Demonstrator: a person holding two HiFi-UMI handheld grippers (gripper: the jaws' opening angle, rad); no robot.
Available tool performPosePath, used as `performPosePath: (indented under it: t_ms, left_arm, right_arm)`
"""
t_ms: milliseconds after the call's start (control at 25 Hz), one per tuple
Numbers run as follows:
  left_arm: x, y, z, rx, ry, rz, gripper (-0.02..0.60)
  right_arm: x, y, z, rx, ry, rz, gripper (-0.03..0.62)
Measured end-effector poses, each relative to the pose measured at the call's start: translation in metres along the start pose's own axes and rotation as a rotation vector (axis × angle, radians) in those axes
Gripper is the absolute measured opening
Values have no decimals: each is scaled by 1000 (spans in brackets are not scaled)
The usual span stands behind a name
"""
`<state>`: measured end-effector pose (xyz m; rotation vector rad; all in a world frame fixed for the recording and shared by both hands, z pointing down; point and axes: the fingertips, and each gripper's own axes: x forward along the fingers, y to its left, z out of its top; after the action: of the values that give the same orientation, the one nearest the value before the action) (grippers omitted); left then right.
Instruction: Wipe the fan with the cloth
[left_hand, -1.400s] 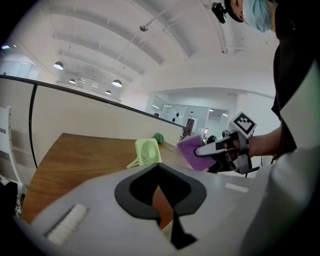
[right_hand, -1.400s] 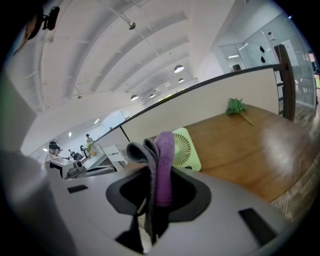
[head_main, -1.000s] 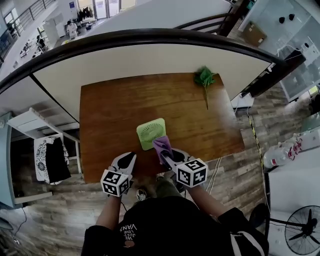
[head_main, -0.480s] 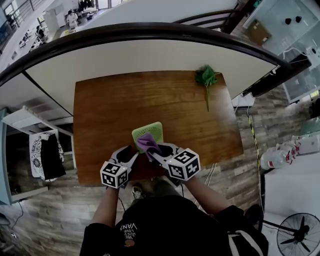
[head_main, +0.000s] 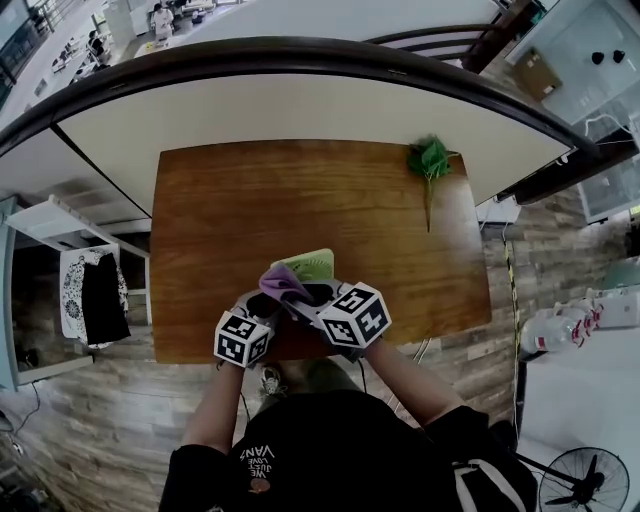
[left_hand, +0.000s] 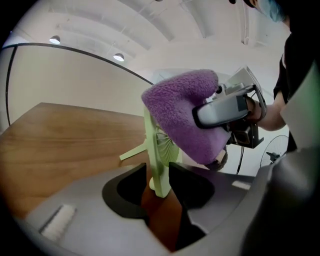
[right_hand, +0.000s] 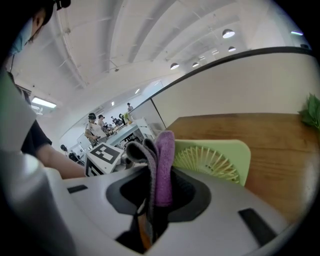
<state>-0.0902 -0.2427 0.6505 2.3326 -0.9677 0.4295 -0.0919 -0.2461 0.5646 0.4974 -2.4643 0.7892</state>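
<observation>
A pale green square fan (head_main: 312, 264) stands near the front edge of the wooden table (head_main: 240, 200). My right gripper (head_main: 298, 293) is shut on a folded purple cloth (head_main: 281, 281), which rests against the fan's top and face. In the left gripper view the fan (left_hand: 156, 165) is edge-on with the cloth (left_hand: 182, 112) draped over its top. My left gripper (left_hand: 157, 182) is open, and the fan's lower edge sits between its jaws. I cannot tell whether the pads touch it. The right gripper view shows the cloth (right_hand: 162, 165) pinched between the jaws, in front of the fan's grille (right_hand: 217, 157).
A green leafy sprig (head_main: 431, 160) lies at the table's far right corner. A curved white wall with a dark rail (head_main: 300, 60) runs behind the table. A white shelf with clothes (head_main: 90, 290) stands to the left of the table.
Both grippers have closed in on the fan from the front. The left gripper's jaws have opened and now straddle the fan's edge. The cloth has shifted left across the fan.
</observation>
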Motion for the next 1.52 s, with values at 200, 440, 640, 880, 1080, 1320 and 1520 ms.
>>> performPosePath:
  t_ms: [200, 440, 640, 880, 1080, 1320, 1520]
  left_arm:
    - [4, 0, -3, 5, 5, -20, 103]
    - [3, 2, -3, -6, 26, -38, 95]
    - [3, 3, -2, -6, 42, -48, 94]
    - [3, 4, -3, -2, 49, -58, 94]
    - [4, 4, -4, -5, 50, -54, 94]
    - [3, 3, -3, 0, 52, -51, 94]
    - [3, 3, -2, 27, 41, -26, 98]
  right_arm:
    - [3, -11, -3, 27, 24, 11, 100]
    - [-4, -29, -5, 73, 41, 10, 100]
    - [-21, -47, -12, 115, 37, -15, 101]
    - [-47, -73, -22, 158, 27, -71, 101]
    - [-69, -95, -28, 208, 3, -127, 100]
    - [-94, -111, -35, 238, -28, -241, 100]
    - [-101, -92, -29, 234, -123, -242, 100]
